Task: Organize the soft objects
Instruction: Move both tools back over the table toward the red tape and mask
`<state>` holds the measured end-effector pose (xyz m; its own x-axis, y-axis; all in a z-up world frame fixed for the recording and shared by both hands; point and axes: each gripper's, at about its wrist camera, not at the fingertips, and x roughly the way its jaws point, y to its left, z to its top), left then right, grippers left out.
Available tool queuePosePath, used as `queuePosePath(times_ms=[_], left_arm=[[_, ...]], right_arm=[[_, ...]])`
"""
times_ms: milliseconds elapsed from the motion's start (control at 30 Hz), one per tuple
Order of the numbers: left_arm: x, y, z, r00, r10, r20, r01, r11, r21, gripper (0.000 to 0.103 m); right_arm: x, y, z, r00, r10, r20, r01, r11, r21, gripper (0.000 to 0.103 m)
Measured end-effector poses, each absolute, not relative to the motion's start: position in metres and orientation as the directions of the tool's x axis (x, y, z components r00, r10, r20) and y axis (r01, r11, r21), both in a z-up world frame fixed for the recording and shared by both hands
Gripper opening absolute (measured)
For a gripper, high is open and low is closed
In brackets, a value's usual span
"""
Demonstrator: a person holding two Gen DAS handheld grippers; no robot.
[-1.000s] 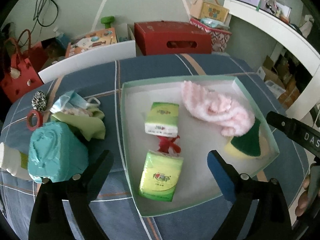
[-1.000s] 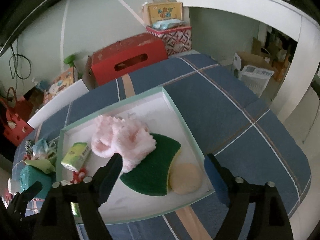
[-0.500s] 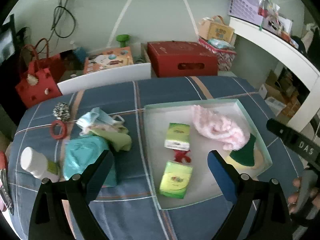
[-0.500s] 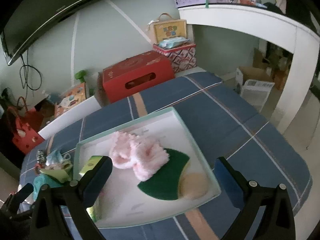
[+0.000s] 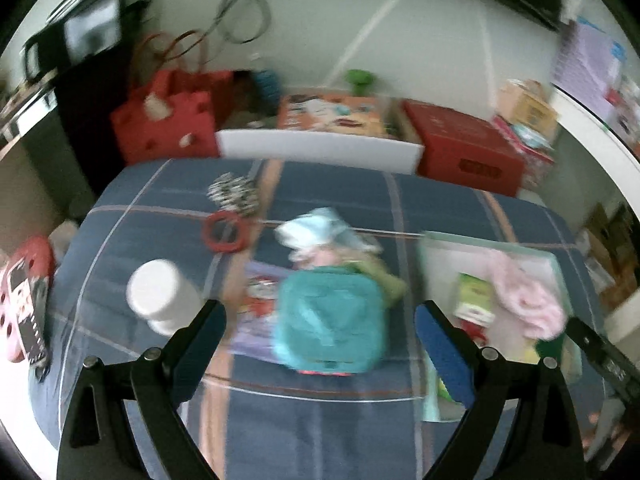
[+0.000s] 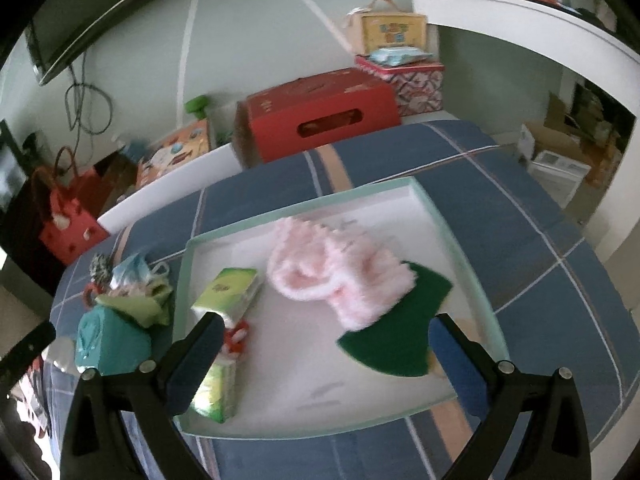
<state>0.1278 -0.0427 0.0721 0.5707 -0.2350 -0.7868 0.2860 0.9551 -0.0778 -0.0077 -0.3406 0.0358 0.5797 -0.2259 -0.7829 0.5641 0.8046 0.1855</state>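
A pale green tray (image 6: 312, 205) on the blue plaid table holds a pink fluffy cloth (image 6: 340, 272), a green sponge (image 6: 396, 336), two green tissue packs (image 6: 228, 288) and a small red item (image 6: 234, 340). Left of the tray lies a pile: a teal soft pack (image 5: 330, 324), a light green cloth (image 5: 380, 276) and a pale blue mask (image 5: 316, 228). My left gripper (image 5: 320, 336) is open and empty, above the teal pack. My right gripper (image 6: 326, 346) is open and empty above the tray's front half.
A white bottle (image 5: 160, 296), a red ring (image 5: 224, 232) and a zebra-print scrunchie (image 5: 234, 192) lie on the table's left part. A pink and red item (image 5: 24, 300) sits at the left edge. A red box (image 6: 316, 114) stands behind the table.
My left gripper swung left from over the tray to over the teal pack and pile; its view is blurred. My right gripper rose and pulled back a little.
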Motion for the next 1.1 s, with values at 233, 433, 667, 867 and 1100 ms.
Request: queuePosePath(times_ms=[233,433,667,867,1100], left_arm=[[0.147,0.002,0.061,0.571,-0.171,-0.803,0.164,0.982,-0.092,0.095],[0.154,0.027,0.059,0.567,-0.154,-0.809,0.108,0.988,-0.113,0.096],[0.164,0.048,0.053,0.553,-0.163,-0.817,0.071,0.986,-0.149,0.095],[0.17,0.062,0.049,0.549,-0.171,-0.818,0.047,0.984,-0.174,0.096],[0.183,0.079,0.042,0.539,-0.168,-0.825,0.02,0.982,-0.186,0.096]], right_arm=[[0.012,-0.31,0.031,0.584,-0.169,-0.794,0.494,0.85,0.183,0.103],[0.029,-0.28,0.028,0.595,-0.099,-0.798,0.421,0.884,0.204,0.103],[0.048,-0.255,0.03,0.605,-0.043,-0.795,0.376,0.896,0.238,0.103],[0.07,-0.24,0.035,0.623,0.01,-0.782,0.342,0.896,0.284,0.103],[0.1,-0.218,0.036,0.609,0.074,-0.79,0.288,0.907,0.307,0.103]])
